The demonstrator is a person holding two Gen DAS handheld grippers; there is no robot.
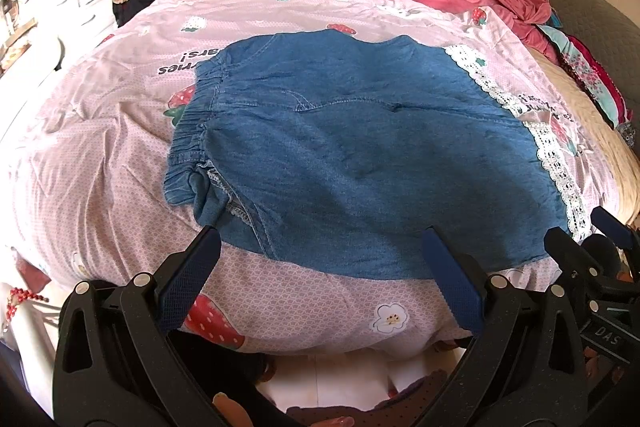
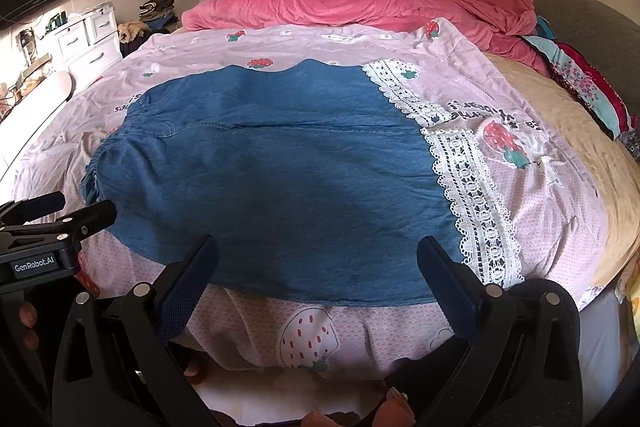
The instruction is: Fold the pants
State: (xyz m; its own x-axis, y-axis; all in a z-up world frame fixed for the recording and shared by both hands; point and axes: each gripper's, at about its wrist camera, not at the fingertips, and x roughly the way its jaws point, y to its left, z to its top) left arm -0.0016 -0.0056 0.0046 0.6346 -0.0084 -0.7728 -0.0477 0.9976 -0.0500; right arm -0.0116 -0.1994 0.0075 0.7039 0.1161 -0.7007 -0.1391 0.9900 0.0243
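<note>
Blue denim pants lie flat across the pink strawberry-print bedcover, elastic waistband at the left, white lace hems at the right. My left gripper is open and empty, just above the near edge of the pants near the waist end. In the right wrist view the pants fill the middle, lace hems on the right. My right gripper is open and empty over the near edge by the leg end. The right gripper shows at the left view's right edge; the left gripper shows at the right view's left edge.
A rumpled pink blanket lies at the far side of the bed. Folded patterned clothes and a grey headboard are at the right. White drawers stand at the left. The bed's near edge drops to the floor.
</note>
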